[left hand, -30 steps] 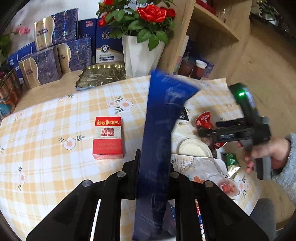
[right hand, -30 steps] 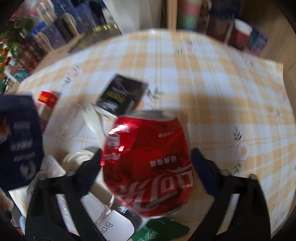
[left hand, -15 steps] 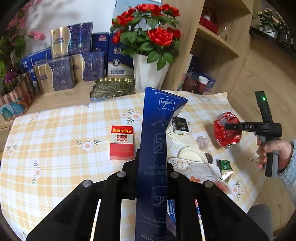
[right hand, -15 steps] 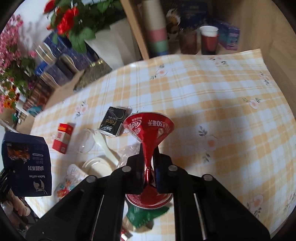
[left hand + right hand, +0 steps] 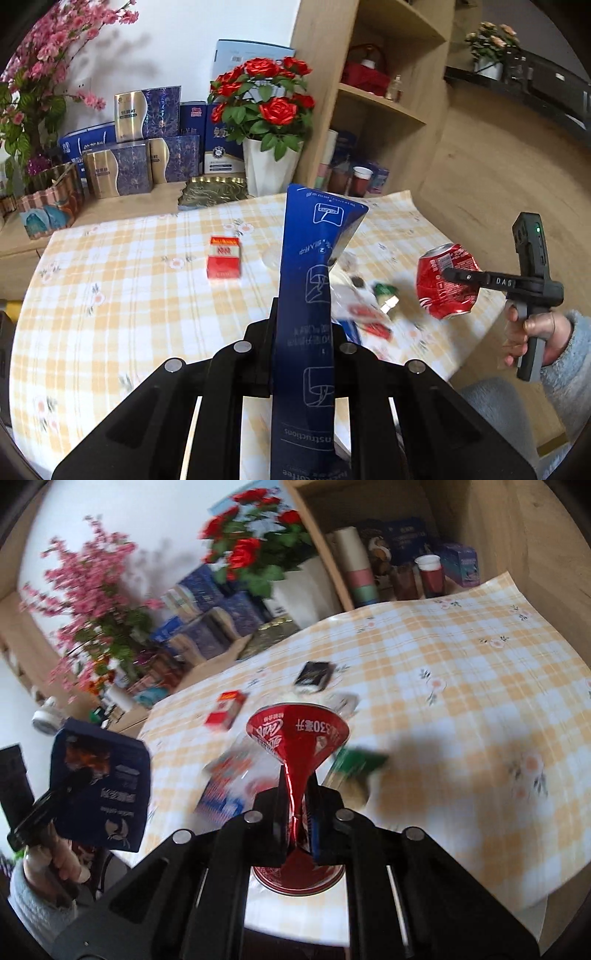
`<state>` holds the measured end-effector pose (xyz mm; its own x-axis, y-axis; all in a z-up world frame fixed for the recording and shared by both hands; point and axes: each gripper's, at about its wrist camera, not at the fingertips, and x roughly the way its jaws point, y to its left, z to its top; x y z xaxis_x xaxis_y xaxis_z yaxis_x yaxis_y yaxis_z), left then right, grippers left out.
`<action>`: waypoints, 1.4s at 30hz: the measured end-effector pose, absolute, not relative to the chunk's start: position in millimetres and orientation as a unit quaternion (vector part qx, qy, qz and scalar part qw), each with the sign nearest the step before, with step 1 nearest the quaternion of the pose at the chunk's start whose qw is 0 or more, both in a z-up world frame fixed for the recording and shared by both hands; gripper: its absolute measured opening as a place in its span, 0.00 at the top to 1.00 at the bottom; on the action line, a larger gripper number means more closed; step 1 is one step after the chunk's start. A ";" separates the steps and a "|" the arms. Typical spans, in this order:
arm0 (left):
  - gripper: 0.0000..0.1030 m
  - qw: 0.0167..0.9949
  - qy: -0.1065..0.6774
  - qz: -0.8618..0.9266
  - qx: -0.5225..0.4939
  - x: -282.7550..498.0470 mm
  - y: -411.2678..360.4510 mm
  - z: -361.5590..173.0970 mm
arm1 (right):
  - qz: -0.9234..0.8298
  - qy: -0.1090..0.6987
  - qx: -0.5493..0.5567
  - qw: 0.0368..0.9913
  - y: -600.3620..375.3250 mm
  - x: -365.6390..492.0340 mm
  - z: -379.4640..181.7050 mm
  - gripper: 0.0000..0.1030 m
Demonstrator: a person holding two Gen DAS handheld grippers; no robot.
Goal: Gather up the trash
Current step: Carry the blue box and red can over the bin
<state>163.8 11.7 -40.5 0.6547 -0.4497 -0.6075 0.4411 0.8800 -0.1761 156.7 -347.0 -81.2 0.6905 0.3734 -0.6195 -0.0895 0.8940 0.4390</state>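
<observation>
My left gripper (image 5: 303, 325) is shut on a flattened dark blue coffee box (image 5: 314, 280), held upright above the table; the box also shows in the right wrist view (image 5: 101, 786). My right gripper (image 5: 297, 794) is shut on a crushed red cola can (image 5: 297, 738), held off the table's near edge; the can also shows in the left wrist view (image 5: 447, 280). On the checked tablecloth (image 5: 129, 295) lie a red cigarette pack (image 5: 223, 257), a black packet (image 5: 314, 674), a green wrapper (image 5: 384, 290) and blurred wrappers (image 5: 365, 325).
A white vase of red roses (image 5: 267, 170), blue and gold gift boxes (image 5: 147, 162) and a gold tray (image 5: 210, 188) stand at the table's back. A wooden shelf unit (image 5: 369, 110) with cups stands at the back right. Pink blossoms (image 5: 33, 85) are at the left.
Both grippers have risen and pulled back from the table with the box and the can. The right gripper closed on the can, crushing it flat between its fingers.
</observation>
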 end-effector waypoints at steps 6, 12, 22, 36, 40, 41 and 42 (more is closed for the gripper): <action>0.87 0.899 0.348 -0.263 -0.028 95.0 19.2 -57.9 | 0.183 0.367 0.213 0.887 -327.7 86.9 -103.2 0.89; 0.87 0.889 0.365 -0.274 -0.034 41.3 21.6 -84.0 | 0.229 0.416 0.171 0.863 -294.4 43.8 -141.4 0.89; 0.87 0.884 0.388 -0.257 -0.038 4.0 26.5 -115.4 | 0.213 0.525 0.083 0.820 -234.5 28.8 -211.2 0.88; 0.87 0.886 0.390 -0.252 -0.006 1.0 16.2 -126.8 | 0.214 0.481 0.117 0.842 -240.9 29.0 -196.5 0.25; 0.87 0.883 0.381 -0.271 0.034 -2.8 2.4 -135.9 | 0.178 0.434 0.108 0.877 -259.9 27.9 -181.8 0.08; 0.87 0.881 0.382 -0.276 0.041 -3.1 -1.2 -138.6 | 0.158 0.416 0.103 0.889 -267.4 25.7 -178.4 0.06; 0.87 0.879 0.382 -0.281 0.047 -3.4 -4.4 -141.4 | 0.143 0.405 0.096 0.898 -273.2 25.9 -177.6 0.06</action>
